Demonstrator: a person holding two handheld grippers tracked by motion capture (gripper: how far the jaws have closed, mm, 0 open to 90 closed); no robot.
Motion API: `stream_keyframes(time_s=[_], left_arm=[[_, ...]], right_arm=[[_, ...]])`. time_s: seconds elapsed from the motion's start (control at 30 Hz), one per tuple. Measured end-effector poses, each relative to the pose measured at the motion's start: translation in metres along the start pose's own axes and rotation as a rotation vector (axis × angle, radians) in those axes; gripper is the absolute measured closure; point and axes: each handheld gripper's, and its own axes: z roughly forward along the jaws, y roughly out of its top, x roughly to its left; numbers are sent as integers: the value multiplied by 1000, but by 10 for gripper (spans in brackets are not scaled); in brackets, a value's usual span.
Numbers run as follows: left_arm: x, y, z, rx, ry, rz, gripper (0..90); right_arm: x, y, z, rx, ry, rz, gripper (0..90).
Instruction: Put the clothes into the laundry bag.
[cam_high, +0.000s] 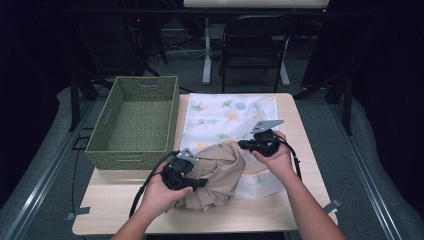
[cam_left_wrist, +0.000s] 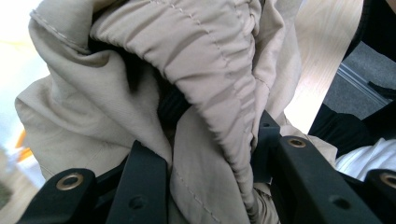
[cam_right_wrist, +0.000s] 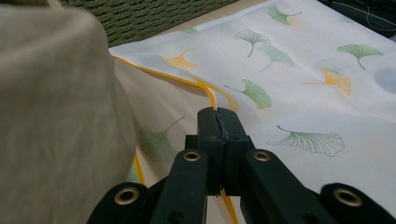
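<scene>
left tongs (cam_left_wrist: 210, 154) clamped on beige garment (cam_high: 220, 172), right tongs (cam_right_wrist: 218, 122) clamped on the leaf-print cloth (cam_right_wrist: 299, 84) yellow trim; risk: lifting garment drags cloth off the surface's front edge

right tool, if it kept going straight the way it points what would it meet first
The right tool, shut on the yellow edge of the leaf-print cloth, points low across that cloth. It would probably slide over more cloth first; the woven basket lies beyond, though depth is unclear.

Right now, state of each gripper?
Left gripper: closed on the crumpled beige fabric garment.
Right gripper: closed on the yellow-trimmed edge of the white leaf-print cloth.
</scene>
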Motion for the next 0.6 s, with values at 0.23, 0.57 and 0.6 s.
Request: stream_keyframes(time_s=[0.23, 0.57, 0.6], left_arm=[[-6, 4, 23, 22, -24, 17, 669], [-2, -1, 51, 49, -22, 3, 669], [-2, -1, 51, 49, -22, 3, 669]], right_arm=[[2, 1, 0, -13, 2, 4, 897], [3, 2, -1, -23, 5, 1, 897], [3, 2, -1, -23, 5, 1, 897]])
